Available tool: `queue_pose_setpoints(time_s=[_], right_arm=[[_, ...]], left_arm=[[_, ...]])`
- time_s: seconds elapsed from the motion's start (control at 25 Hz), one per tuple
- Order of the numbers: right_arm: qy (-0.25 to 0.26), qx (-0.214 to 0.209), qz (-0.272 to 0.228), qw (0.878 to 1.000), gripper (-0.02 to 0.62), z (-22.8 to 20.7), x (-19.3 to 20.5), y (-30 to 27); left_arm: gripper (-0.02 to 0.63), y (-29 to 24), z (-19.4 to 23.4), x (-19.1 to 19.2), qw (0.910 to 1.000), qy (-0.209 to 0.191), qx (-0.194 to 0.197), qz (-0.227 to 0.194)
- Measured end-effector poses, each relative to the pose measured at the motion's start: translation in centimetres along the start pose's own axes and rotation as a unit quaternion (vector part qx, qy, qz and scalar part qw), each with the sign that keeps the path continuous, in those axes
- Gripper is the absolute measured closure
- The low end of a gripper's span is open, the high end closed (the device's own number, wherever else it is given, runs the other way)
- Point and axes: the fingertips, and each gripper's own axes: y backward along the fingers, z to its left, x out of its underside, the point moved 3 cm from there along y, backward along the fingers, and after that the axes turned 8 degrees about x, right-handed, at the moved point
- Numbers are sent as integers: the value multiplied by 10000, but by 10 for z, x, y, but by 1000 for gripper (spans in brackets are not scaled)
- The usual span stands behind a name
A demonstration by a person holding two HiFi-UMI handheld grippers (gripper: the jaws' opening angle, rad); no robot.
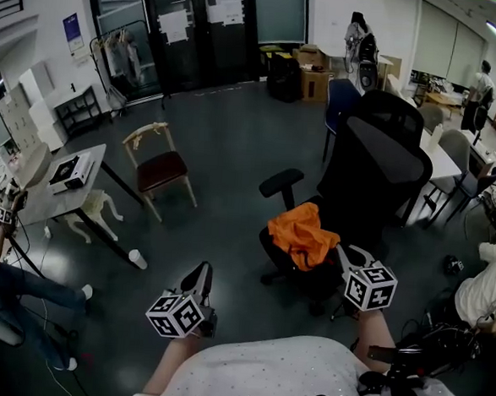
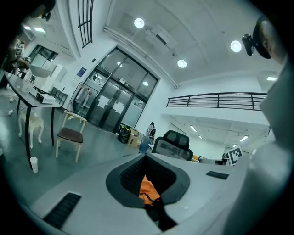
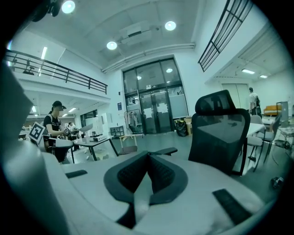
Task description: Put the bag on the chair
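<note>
– When you look down from the head view, where does the bag lie?
– The orange bag [image 1: 301,233] lies crumpled on the seat of the black office chair [image 1: 378,160]. It sits below the tall backrest and reaches toward the seat's front edge.
– And the two tools in that view?
– The left hand-held gripper [image 1: 200,272] is out over the floor, well apart from the seat's front edge and from the bag. The right hand-held gripper [image 1: 343,255] points at the bag from the seat's near edge, with its tips just beside the orange cloth. I cannot tell from there whether they touch it.
– What does the left gripper view give?
– The left hand-held gripper [image 2: 146,156] has its jaws pressed together at the tips, with nothing nipped. Through the slot behind the tips the bag [image 2: 148,190] shows orange, and the chair [image 2: 173,141] rises beyond. A wooden chair [image 2: 69,135] stands off to the left on the floor.
– And the right gripper view?
– The right hand-held gripper [image 3: 148,153] is also pressed together, holding nothing. The chair [image 3: 219,133] fills the right side with its backrest, and one armrest [image 3: 166,150] shows just past the tips.
</note>
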Motion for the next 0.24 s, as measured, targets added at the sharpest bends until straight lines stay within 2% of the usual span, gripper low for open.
queue_pose_setpoints(time_s=[0.24], right_arm=[[46,34,27,10000,591,-5,4,0]], left_arm=[[604,-1,2,-3,10000,-20,-59,-70]])
